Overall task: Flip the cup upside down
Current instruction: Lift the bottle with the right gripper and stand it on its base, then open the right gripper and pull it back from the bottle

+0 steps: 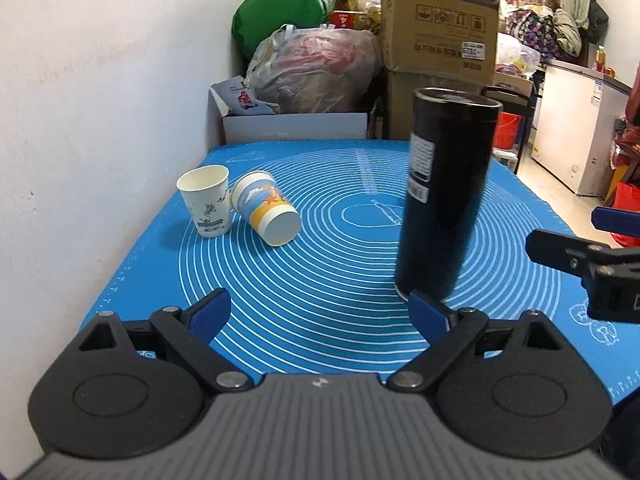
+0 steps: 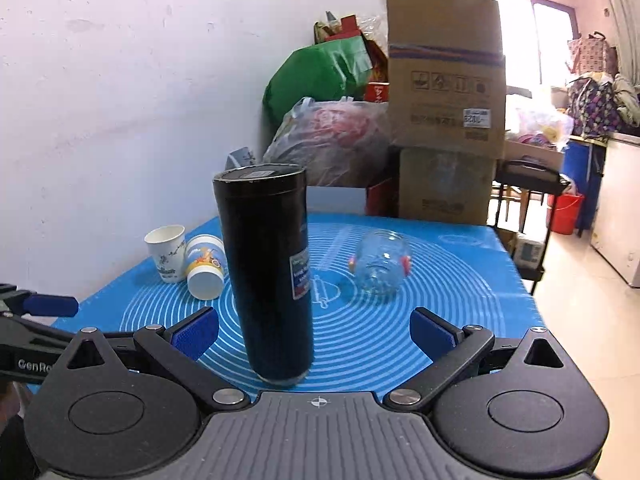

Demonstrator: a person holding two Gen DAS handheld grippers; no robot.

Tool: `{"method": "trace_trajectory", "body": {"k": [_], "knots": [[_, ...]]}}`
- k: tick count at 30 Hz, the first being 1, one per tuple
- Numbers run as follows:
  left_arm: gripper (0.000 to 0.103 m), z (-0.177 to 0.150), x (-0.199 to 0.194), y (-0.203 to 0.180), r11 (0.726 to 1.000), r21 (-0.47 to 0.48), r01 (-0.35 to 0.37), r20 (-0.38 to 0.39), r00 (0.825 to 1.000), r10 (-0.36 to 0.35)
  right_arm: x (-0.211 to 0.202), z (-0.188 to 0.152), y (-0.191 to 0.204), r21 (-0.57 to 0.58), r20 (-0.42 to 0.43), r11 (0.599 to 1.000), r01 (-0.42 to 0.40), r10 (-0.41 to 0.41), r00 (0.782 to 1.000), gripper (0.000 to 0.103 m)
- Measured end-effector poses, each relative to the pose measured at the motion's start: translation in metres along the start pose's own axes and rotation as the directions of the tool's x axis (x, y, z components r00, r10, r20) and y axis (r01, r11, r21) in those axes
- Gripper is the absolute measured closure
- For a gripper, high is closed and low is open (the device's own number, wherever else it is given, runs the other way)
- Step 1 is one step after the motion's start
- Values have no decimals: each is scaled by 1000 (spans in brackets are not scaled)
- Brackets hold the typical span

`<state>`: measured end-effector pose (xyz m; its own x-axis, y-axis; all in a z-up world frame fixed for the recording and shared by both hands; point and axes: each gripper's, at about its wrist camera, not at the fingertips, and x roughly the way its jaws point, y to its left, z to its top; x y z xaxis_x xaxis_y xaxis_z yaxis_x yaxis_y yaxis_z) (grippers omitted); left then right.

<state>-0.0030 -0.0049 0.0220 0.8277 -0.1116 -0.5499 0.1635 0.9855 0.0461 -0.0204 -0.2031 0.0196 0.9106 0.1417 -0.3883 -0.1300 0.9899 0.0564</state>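
A tall black cylindrical cup [image 1: 446, 196] stands on end on the blue mat [image 1: 340, 320], its flat end up; in the right wrist view the black cup [image 2: 268, 276] stands just ahead, between my open fingers but untouched. My left gripper [image 1: 320, 312] is open and empty, the black cup just beyond its right fingertip [image 1: 426, 312]. My right gripper [image 2: 314, 332] is open and empty; it also shows at the right edge of the left wrist view [image 1: 592, 256].
A white paper cup [image 1: 206, 200] stands upright by the wall, a blue-and-yellow paper cup [image 1: 266, 208] lies on its side against it. A clear glass jar [image 2: 380, 266] lies on the mat. Cardboard boxes [image 1: 440, 24] and bags [image 1: 316, 68] sit behind the table.
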Motion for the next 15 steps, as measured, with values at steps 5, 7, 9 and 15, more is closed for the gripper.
{"method": "trace_trajectory", "body": {"k": [5,7,9,15], "knots": [[8,-4,-12,-8,1000,12,9,5,1000,-9,-18,-8,1,-29,-19,999,44,-44,999,0],[8,-7,-16,-11,1000,20,15,2,1000,-15,-27,-12,2,-33,-27,999,41,-42,999,0],[8,-10,-20,-14,1000,24,17,-3,1000,-17,-34,-15,2,-33,-31,999,36,-37,999,0],[8,-19,-31,-22,999,47,25,-14,1000,-24,-52,-20,4,-23,-36,1000,17,-18,999,0]]}}
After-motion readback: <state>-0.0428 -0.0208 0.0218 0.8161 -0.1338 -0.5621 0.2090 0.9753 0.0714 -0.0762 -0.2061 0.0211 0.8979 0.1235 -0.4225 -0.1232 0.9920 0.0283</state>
